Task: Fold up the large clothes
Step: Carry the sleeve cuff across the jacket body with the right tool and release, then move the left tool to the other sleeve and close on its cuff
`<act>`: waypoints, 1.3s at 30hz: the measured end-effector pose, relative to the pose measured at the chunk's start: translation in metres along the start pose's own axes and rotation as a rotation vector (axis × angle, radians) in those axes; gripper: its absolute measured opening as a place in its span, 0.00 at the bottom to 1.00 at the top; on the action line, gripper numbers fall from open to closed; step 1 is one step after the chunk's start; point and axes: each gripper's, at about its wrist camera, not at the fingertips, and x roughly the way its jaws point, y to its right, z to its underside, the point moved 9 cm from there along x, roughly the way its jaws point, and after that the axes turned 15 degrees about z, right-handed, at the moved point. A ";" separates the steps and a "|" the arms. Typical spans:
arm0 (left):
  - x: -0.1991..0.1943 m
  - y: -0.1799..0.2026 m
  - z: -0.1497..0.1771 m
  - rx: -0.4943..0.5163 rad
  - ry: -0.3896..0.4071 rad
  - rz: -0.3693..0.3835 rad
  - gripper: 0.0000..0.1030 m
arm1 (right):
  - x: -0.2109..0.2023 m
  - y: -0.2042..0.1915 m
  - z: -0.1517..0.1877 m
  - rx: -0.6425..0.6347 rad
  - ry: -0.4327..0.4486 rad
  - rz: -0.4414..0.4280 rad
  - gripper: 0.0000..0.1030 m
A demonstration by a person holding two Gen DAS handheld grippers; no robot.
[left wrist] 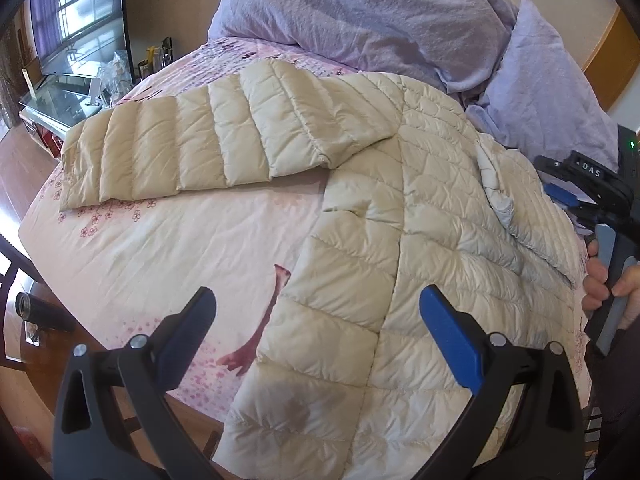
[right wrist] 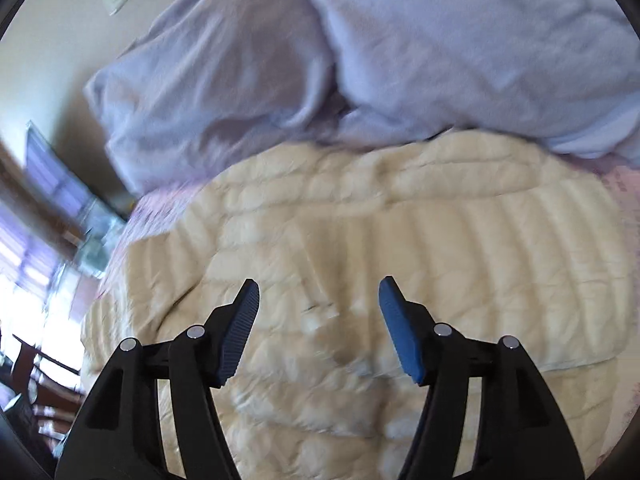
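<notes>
A cream quilted down jacket (left wrist: 420,264) lies spread on the pink flowered bed sheet (left wrist: 168,248). One sleeve (left wrist: 208,140) stretches out flat to the left. My left gripper (left wrist: 316,312) is open and empty, held above the jacket's lower left hem. The right gripper shows at the right edge of the left wrist view (left wrist: 560,200), held by a hand, over the jacket's right side. In the blurred right wrist view the right gripper (right wrist: 318,300) is open and empty above the jacket (right wrist: 360,240), whose other sleeve (right wrist: 500,240) lies folded across the body.
A bunched lilac duvet (left wrist: 360,12) and a lilac pillow (left wrist: 548,92) lie at the far side of the bed, touching the jacket's top. A television (left wrist: 76,12) and a glass stand (left wrist: 60,96) are at far left. Wooden floor and a dark chair (left wrist: 24,280) lie left of the bed.
</notes>
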 end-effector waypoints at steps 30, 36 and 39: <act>-0.027 -0.137 -0.054 -0.165 0.084 -0.158 0.98 | 0.081 0.012 0.049 -0.163 -0.194 0.406 0.98; -0.038 -0.191 -0.074 -0.243 0.124 -0.200 0.98 | 0.055 0.006 0.034 -0.208 -0.114 0.417 0.98; -0.037 -0.215 -0.081 -0.276 0.128 -0.222 0.98 | 0.044 0.007 0.033 -0.211 -0.092 0.413 0.98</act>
